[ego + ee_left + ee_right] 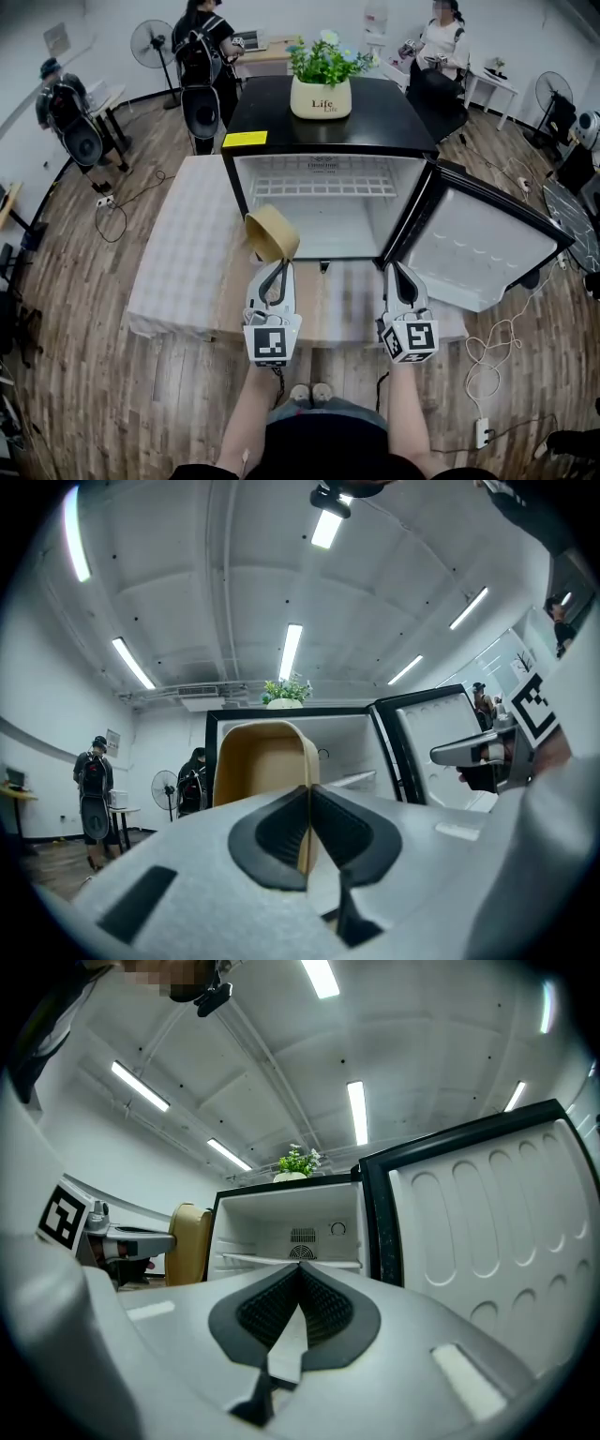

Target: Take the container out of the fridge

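While the left tongs (275,267) are clamping the container (267,230) by its wall outside the fridge (323,153), a slow, level carry is looking advisable; the right tongs (396,272) are hanging closed, empty.

container (271,232): tan, before fridge | fridge (380,117): black shell, white inside | sticker (245,139) on fridge top: yellow | pot (321,98) atop fridge: cream | cloth (183,244) under fridge: pale checked
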`<action>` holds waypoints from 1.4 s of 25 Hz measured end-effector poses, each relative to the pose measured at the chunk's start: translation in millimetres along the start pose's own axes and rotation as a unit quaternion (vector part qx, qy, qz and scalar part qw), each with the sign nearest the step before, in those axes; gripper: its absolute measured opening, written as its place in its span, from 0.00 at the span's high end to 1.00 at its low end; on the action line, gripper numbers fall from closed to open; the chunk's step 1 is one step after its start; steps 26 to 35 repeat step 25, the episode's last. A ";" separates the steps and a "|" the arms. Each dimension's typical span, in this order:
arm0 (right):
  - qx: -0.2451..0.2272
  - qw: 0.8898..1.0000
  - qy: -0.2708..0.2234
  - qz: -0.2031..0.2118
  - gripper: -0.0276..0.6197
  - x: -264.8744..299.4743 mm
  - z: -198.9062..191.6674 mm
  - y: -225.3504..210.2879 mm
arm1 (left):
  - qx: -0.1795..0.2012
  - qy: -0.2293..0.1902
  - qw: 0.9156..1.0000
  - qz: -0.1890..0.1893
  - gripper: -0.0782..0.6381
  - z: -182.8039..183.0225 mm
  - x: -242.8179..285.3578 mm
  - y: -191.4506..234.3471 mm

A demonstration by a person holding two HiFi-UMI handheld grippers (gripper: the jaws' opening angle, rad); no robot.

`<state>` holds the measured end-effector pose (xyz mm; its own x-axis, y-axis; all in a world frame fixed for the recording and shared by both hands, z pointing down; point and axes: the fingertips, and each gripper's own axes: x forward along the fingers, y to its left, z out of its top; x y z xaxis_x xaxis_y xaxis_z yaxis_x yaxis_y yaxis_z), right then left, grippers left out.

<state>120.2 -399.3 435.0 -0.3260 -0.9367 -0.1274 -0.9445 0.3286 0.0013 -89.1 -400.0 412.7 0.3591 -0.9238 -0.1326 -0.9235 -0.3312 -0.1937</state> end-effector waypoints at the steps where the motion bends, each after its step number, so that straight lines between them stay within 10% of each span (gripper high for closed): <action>1: -0.002 1.000 0.001 0.000 0.95 -0.5 -0.5 0.5 | 0.001 0.001 1.000 0.002 0.87 -2.2 -1.1 0.5; 35: -0.004 1.000 0.011 0.006 0.95 -3.6 -3.9 3.1 | -0.001 0.018 1.000 0.004 0.87 -11.8 -6.4 -3.6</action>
